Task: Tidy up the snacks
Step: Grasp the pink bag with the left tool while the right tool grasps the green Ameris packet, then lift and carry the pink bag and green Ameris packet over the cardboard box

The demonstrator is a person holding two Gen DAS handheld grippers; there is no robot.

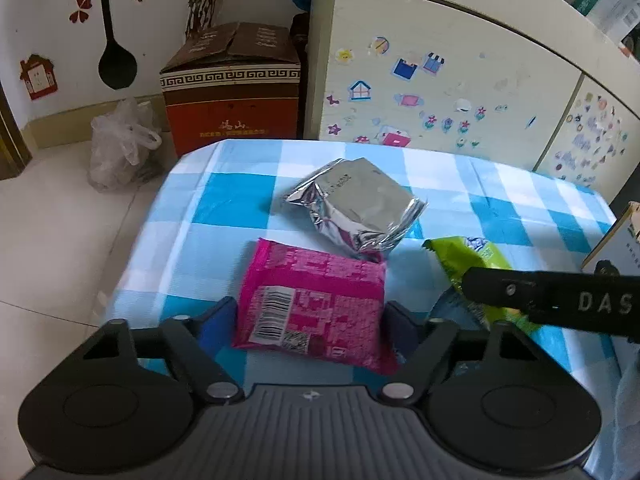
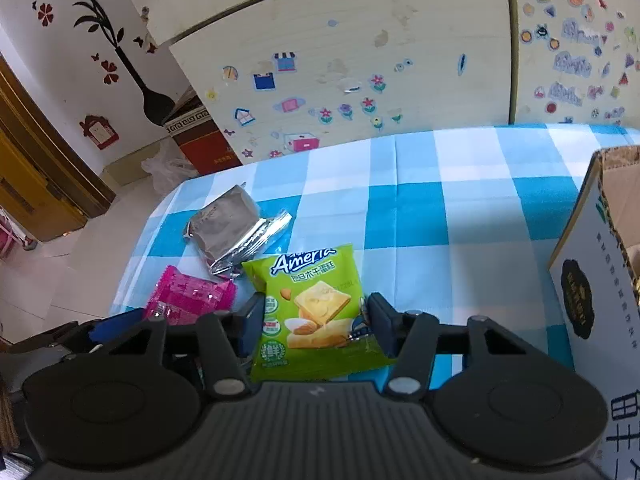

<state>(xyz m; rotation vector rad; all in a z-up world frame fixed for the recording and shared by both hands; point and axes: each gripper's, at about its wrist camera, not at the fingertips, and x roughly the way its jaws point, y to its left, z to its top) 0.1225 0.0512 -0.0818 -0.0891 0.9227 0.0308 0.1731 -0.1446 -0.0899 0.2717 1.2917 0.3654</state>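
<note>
A pink snack packet (image 1: pixel 316 304) lies on the blue-and-white checked tablecloth (image 1: pixel 224 204) between the fingers of my left gripper (image 1: pixel 310 320), whose jaws are open on either side of it. A green Ameria snack packet (image 2: pixel 316 312) lies between the fingers of my right gripper (image 2: pixel 312 320), also open around it. A silver foil packet (image 1: pixel 356 208) lies just beyond the pink one; it also shows in the right wrist view (image 2: pixel 236 232). The right gripper's finger (image 1: pixel 552 300) shows over the green packet (image 1: pixel 472 260) in the left wrist view.
An open cardboard box (image 2: pixel 600 280) stands at the table's right edge. A sticker-covered cabinet (image 2: pixel 360 60) is behind the table. On the floor to the left are a brown carton (image 1: pixel 232 92) and a plastic bag (image 1: pixel 120 144).
</note>
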